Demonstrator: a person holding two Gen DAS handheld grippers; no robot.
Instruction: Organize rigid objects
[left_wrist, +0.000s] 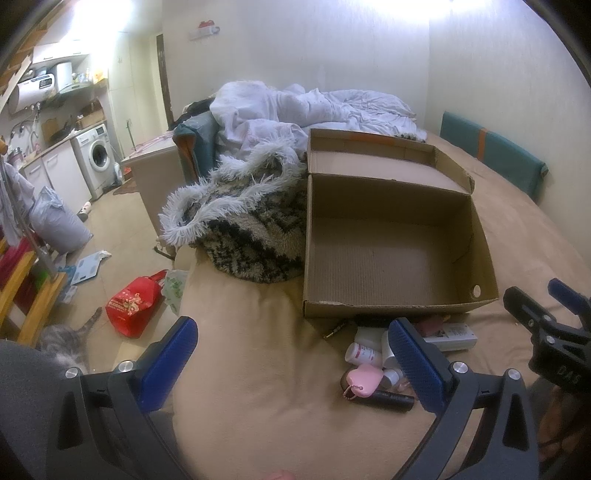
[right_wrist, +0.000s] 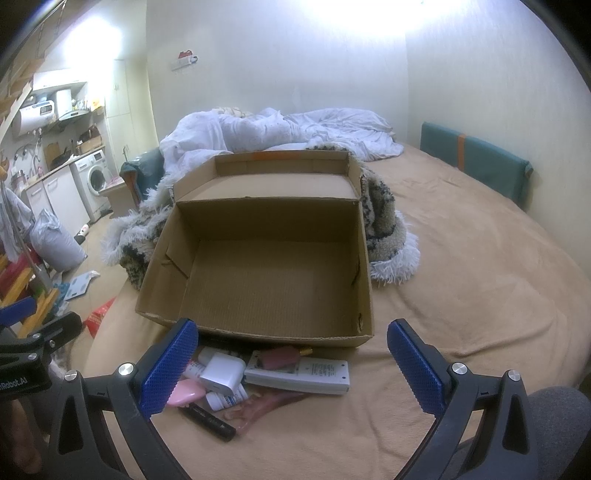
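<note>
An open, empty cardboard box (left_wrist: 391, 254) (right_wrist: 266, 273) stands on the tan bed. Small objects lie in a pile just in front of it: a white remote (right_wrist: 299, 374) (left_wrist: 452, 334), a white charger cube (right_wrist: 221, 374), a pink heart-shaped case (left_wrist: 364, 378) (right_wrist: 184, 393), a black tube (right_wrist: 210, 421) (left_wrist: 384, 398), small white bottles (left_wrist: 362, 352) (right_wrist: 227, 398) and a dusty-pink item (right_wrist: 279, 356). My left gripper (left_wrist: 291, 363) is open and empty, left of the pile. My right gripper (right_wrist: 291, 367) is open and empty above the pile.
A furry black-and-white throw (left_wrist: 243, 214) (right_wrist: 384, 221) lies against the box. A crumpled white duvet (left_wrist: 303, 107) is behind it. A teal headboard cushion (right_wrist: 476, 162) is at right. On the floor at left are a red bag (left_wrist: 133, 306) and a cat (left_wrist: 66, 343).
</note>
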